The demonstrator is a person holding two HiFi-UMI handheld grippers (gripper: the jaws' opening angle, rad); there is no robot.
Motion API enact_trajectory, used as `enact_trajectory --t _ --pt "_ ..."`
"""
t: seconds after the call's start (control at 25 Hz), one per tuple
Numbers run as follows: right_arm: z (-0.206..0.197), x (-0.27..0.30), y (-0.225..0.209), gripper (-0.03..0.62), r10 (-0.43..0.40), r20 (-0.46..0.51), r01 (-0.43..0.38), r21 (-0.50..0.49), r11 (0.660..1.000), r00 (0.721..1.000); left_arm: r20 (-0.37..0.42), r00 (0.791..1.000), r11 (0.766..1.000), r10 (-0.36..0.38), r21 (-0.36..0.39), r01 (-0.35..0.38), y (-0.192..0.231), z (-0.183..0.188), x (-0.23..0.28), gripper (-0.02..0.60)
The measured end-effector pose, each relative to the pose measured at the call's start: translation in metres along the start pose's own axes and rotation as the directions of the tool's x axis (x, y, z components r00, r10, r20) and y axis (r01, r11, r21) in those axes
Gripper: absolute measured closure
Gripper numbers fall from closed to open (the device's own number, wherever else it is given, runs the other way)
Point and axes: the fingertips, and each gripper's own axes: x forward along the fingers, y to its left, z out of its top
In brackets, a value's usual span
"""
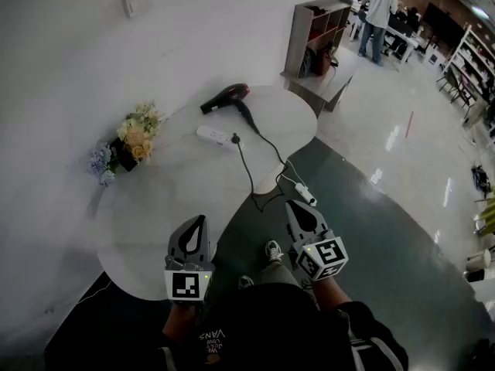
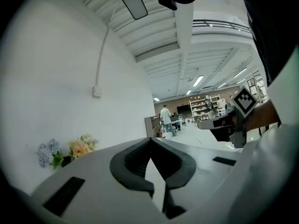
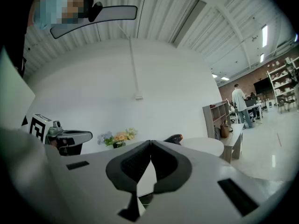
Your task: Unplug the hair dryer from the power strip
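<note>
A black and red hair dryer (image 1: 225, 97) lies at the far side of the white round table (image 1: 178, 207). Its black cord runs to a plug (image 1: 236, 139) seated in the white power strip (image 1: 216, 136) beside it. My left gripper (image 1: 198, 221) hovers over the table's near edge, shut and empty. To its right, off the table's edge and above the floor, my right gripper (image 1: 291, 205) is held shut on nothing. Both are well short of the strip. In the right gripper view the dryer (image 3: 174, 138) shows just past the closed fingertips (image 3: 150, 143).
A flower bunch (image 1: 128, 141) sits on the table's left side by the white wall. The strip's own cable drops off the table's right edge to a white plug (image 1: 305, 194) on the floor. A grey shelf unit (image 1: 313, 33) and a person (image 1: 379, 14) stand far behind.
</note>
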Motion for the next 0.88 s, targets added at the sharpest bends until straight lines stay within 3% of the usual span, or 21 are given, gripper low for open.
enact_trajectory --t 0.32,0.88 --pt "0.002 0.001 0.007 0.548 0.020 0.060 -0.025 0.084 0.996 0.998 0.006 1.000 1.000 -0.014 0.003 0.014 0.000 -0.002 -0.005 0.563" --pt "0.006 0.049 -0.039 0.548 0.033 0.010 -0.034 0.064 0.997 0.999 -0.030 0.999 0.999 0.033 -0.007 -0.034 0.011 -0.012 0.047 0.563"
